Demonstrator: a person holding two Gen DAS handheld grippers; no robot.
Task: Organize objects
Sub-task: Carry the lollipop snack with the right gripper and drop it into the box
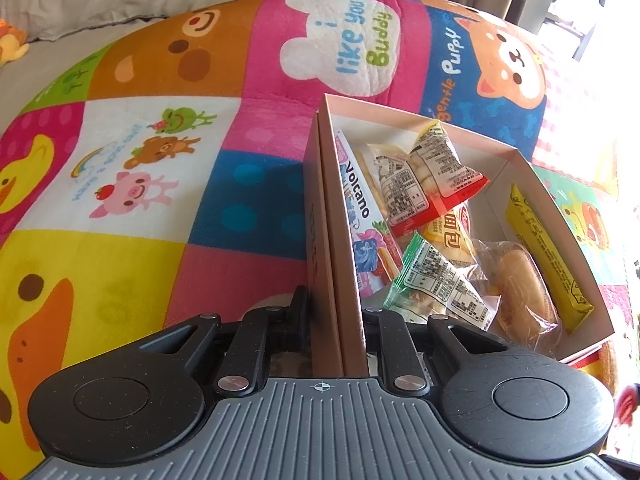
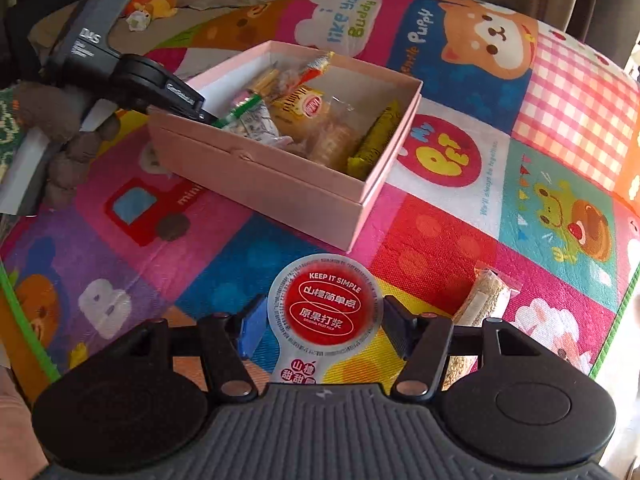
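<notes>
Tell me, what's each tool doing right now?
Left tool clamped on pink box wall, steadying it. Right tool straddling round red-lidded snack cup; contact unclear. Seed packet loose on mat; path to box clear.

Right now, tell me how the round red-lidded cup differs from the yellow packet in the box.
The red-lidded cup is round with a foil tab; the yellow packet is long and flat. The cup sits outside the pink box, between the right tool's fingers; the packet leans against the box's inside wall, ungripped. Both are sealed snacks.
</notes>
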